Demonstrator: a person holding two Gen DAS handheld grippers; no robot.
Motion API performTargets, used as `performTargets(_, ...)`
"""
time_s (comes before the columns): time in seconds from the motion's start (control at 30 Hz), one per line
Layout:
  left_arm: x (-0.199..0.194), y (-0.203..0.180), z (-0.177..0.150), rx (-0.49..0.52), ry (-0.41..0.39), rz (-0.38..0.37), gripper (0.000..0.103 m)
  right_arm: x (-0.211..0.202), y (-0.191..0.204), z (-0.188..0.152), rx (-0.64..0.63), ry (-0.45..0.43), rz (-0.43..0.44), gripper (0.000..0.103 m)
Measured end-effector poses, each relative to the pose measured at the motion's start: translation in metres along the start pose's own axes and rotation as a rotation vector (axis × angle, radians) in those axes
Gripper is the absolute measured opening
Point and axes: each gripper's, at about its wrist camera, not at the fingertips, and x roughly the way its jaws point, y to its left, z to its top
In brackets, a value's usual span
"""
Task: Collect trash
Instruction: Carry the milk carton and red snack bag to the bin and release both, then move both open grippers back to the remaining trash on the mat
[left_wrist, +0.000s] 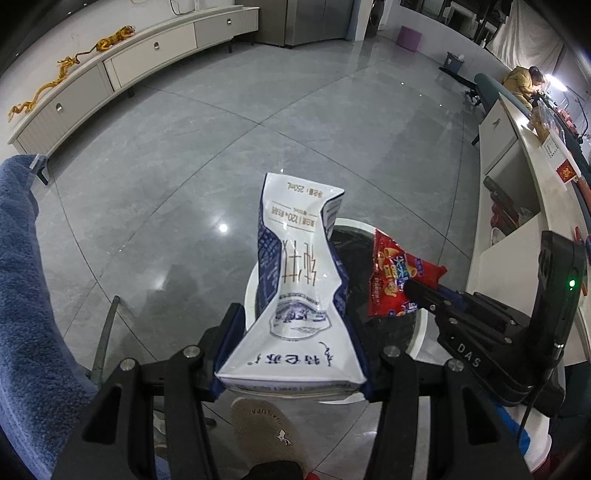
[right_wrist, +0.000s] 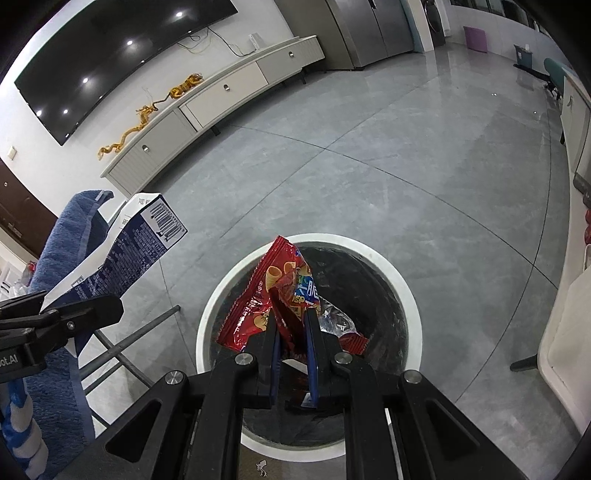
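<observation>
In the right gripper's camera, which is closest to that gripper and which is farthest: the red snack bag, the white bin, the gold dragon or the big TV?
1. Red snack bag: pinched in the right gripper.
2. White bin: on the floor just below the bag.
3. Gold dragon: across the floor, on the long cabinet.
4. TV: on the wall behind the dragon.

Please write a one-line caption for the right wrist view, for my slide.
Right gripper holds a red snack wrapper over the white-rimmed trash bin; left gripper holds a crushed milk carton beside it.
</observation>
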Motion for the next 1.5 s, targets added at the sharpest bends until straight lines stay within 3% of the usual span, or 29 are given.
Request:
performTargets(0.17, 0.006, -0.001, 0.004, -0.022, 0.018, -0.044, 0.051, 0.007, -0.004, -0.002, 0.002, 0.022, -0.019, 0.014)
performTargets(0.23, 0.009, -0.001, 0.005, -0.032, 0.025, -0.063, 0.058, 0.010, -0.005, -0.003, 0.001, 0.025, -0.034, 0.016)
performTargets(0.3, 0.007, -0.001, 0.007, -0.036, 0.013, -0.073, 0.064, 0.011, -0.007, -0.004, 0.004, 0.028, -0.041, 0.026)
performTargets(0.53, -0.008, -0.003, 0.006, -0.033, -0.020, -0.062, 0.065, 0.008, -0.010, -0.008, 0.016, 0.029, -0.055, 0.036)
performTargets(0.8, -0.059, -0.002, -0.006, 0.003, -0.160, 0.056, 0.065, -0.017, -0.005, -0.007, 0.023, -0.011, -0.054, 0.040)
performTargets(1.17, -0.142, 0.027, -0.043, -0.048, -0.339, 0.189, 0.066, -0.070, 0.018, -0.007, 0.004, -0.105, -0.029, 0.046)
performTargets(1.5, -0.218, 0.057, -0.087, -0.091, -0.492, 0.259, 0.073, -0.117, 0.052, -0.013, -0.040, -0.187, 0.002, 0.048)
